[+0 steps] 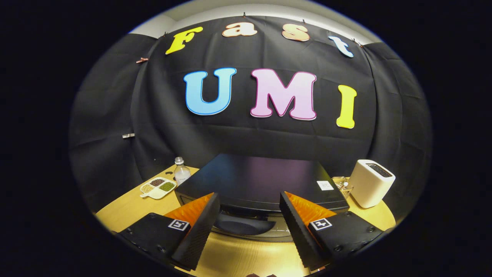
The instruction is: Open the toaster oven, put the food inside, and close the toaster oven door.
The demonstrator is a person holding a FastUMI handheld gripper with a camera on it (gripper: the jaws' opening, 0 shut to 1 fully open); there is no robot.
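Ribbed black fingers of hand-held gripper [250, 215] spread apart, empty, boxy glossy black toaster oven [261, 184] just ahead on wooden table [238, 257]

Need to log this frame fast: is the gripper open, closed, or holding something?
Gripper: open, holding nothing; fingers spread just in front of the toaster oven, either side of its door handle.

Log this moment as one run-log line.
tool: open, holding nothing | toaster oven: just ahead, door handle between fingers, untouched | door state: cannot tell | sectioned dish, bottle: beside oven
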